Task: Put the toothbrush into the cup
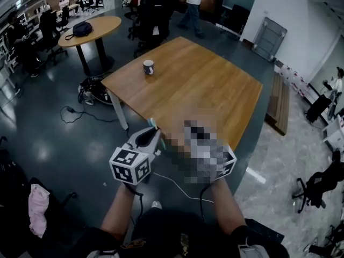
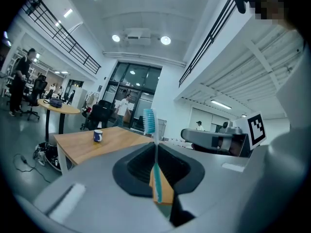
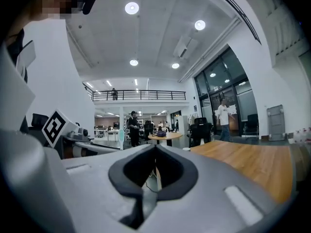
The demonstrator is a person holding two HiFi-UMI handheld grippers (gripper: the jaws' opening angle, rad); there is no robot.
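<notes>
A small dark mug-style cup (image 1: pixel 148 66) stands upright on a square wooden table (image 1: pixel 215 90), close to its far left edge and about midway between the left and far corners. It is too small in every view to tell whether anything is inside it. It is the only thing standing on the table.

The toothbrush (image 2: pixel 155 174) is not in the cup. The left gripper (image 2: pixel 155 145) has its jaws clenched on the teal and white handle. The brush stands upright between them, with its teal bristle head (image 2: pixel 149 120) sticking up above the jaw tips. In the head view this gripper hangs at the table's near left edge, well apart from the cup, with a long stretch of wood between them.

The right gripper (image 3: pixel 155 148) is just beside the left one, to its right. Its jaws are pressed together with nothing between them. A mosaic patch hides most of it in the head view.

Around the table is a dark, glossy office floor. A black cable (image 1: pixel 80 114) trails across it near the table's left corner, and a thin white cable (image 1: pixel 177 187) lies below the grippers. Beyond the cup stand a round table (image 1: pixel 102 26) carrying a dark bag (image 1: pixel 82 28) and a cluster of black office chairs (image 1: pixel 153 15). A person (image 1: pixel 193 4) walks past the far corner.
</notes>
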